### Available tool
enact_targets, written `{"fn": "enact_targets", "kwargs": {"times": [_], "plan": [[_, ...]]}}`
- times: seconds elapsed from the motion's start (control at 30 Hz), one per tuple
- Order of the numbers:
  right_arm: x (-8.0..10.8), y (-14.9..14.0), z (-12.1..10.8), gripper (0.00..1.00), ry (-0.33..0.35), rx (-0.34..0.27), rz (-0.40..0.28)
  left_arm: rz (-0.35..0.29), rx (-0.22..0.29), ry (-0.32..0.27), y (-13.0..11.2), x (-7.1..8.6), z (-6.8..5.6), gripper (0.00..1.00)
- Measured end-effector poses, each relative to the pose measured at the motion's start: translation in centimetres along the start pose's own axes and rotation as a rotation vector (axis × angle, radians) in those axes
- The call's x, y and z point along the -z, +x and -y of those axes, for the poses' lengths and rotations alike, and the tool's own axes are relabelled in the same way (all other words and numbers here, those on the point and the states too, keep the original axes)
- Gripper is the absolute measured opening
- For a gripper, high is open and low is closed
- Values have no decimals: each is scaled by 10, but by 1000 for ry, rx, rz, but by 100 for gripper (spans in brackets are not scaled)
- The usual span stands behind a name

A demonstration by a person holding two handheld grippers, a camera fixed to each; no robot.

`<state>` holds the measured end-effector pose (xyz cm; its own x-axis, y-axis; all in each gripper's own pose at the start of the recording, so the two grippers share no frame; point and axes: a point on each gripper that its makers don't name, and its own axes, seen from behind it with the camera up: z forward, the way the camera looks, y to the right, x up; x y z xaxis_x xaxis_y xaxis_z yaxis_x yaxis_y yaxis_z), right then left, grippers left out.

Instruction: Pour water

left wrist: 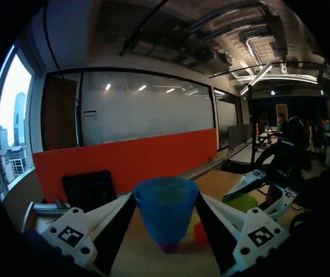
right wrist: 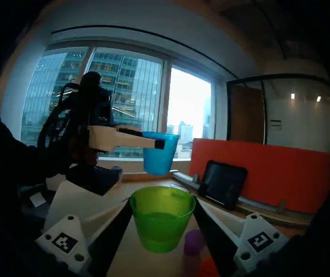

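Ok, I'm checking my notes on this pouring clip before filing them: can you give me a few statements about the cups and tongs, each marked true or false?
1. The left tongs hold a blue cup. True.
2. The right tongs hold a purple cup. False: they hold a green cup.
3. A dark tablet leans in front of the orange partition. True.
4. The blue cup rests against the green cup. False: in the right gripper view the two are apart, with the blue cup higher and farther off.
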<state>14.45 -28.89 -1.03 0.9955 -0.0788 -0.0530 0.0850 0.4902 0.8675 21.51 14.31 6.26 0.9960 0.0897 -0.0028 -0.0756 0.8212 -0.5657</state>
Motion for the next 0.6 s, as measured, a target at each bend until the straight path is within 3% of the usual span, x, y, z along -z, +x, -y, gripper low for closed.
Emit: {"fn": "enact_targets", "kwargs": {"times": [0.6], "plan": [[3,-14,4,93,17,-45,58,135,-9,20,-91,22,6,88]]}}
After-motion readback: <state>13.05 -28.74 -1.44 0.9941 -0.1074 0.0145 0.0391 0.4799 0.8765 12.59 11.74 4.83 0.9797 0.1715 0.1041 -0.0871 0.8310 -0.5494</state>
